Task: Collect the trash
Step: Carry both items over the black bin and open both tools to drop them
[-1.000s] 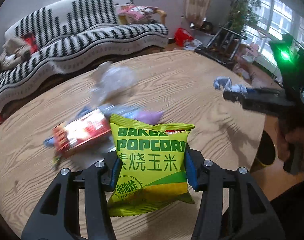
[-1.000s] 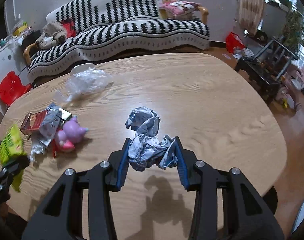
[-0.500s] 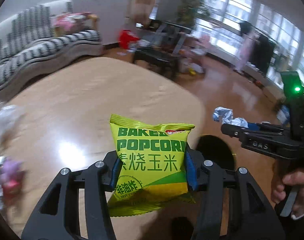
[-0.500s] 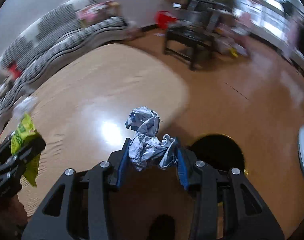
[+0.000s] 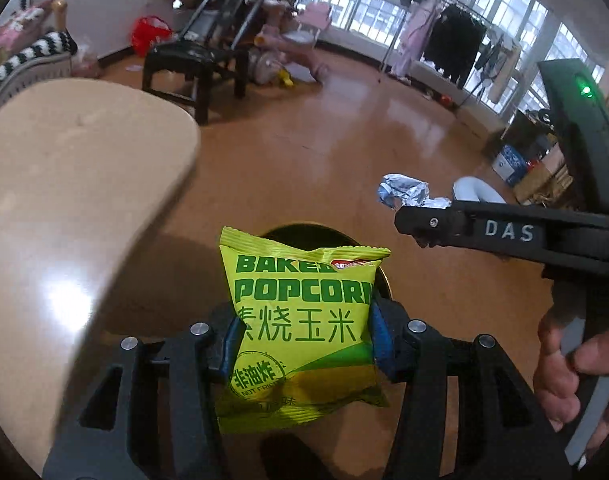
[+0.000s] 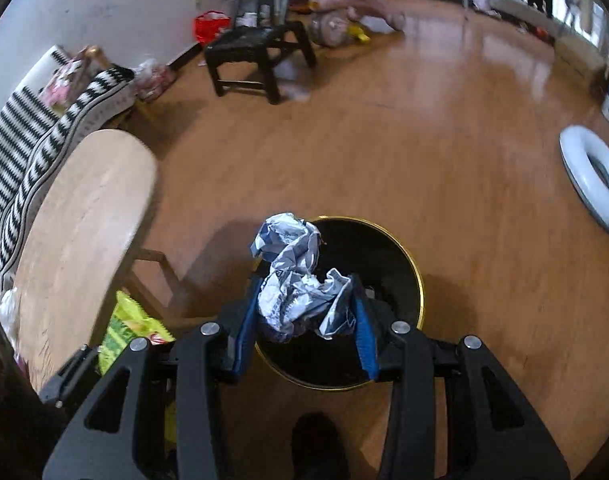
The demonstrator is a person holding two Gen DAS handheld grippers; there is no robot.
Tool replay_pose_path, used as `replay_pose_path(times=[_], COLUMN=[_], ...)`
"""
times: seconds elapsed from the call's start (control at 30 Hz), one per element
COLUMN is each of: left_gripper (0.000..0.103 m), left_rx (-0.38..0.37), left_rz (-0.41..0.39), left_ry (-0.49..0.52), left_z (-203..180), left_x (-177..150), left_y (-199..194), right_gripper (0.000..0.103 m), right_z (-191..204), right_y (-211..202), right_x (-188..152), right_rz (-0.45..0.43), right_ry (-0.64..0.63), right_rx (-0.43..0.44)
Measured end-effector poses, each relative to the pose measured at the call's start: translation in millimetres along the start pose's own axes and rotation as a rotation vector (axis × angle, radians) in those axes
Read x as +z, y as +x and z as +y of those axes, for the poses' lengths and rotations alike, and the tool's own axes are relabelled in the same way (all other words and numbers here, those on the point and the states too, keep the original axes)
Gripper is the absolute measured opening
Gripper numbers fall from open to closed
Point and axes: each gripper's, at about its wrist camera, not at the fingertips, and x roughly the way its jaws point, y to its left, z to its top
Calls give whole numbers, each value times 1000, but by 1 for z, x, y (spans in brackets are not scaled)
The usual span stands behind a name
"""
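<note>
Both loads over black gold-rimmed bin (image 6: 400,264), unreleased: left gripper (image 5: 304,334) clamped on popcorn bag (image 5: 304,316), right gripper (image 6: 302,314) clamped on crumpled wrapper (image 6: 296,280); drop pending.

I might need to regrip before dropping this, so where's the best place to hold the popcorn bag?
Grip the popcorn bag across its flat middle, one pad on each side edge, as the left gripper does now. It stands upright and puffy there, with its crimped, torn top free above the bin.
</note>
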Motion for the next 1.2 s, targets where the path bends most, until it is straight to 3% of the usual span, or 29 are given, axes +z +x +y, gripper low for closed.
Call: replay_pose_path(times=[0.47, 0.5, 0.63, 0.83, 1.03, 1.2], left_gripper=[51, 53, 77, 79, 90, 92], left_rx=[-9, -7, 5, 13, 26, 68], left_rz=[48, 49, 29, 31, -21, -72], left_ry=[-9, -13, -35, -66, -40, -62], left_z=[-8, -8, -4, 4, 4, 27], left_x=[11, 12, 15, 15, 19, 15], left_y=[48, 49, 49, 47, 11, -48], right_gripper=[44, 47, 66, 70, 82, 87], right_z=[-7, -8, -15, -15, 2, 39], right_y=[7, 6, 6, 2, -14, -37], right_x=[5, 5, 6, 7, 7, 5], right_rz=[14, 11, -2, -18, -71, -139], right_ry=[46, 49, 66, 69, 12, -81], right_rx=[20, 18, 10, 5, 10, 42])
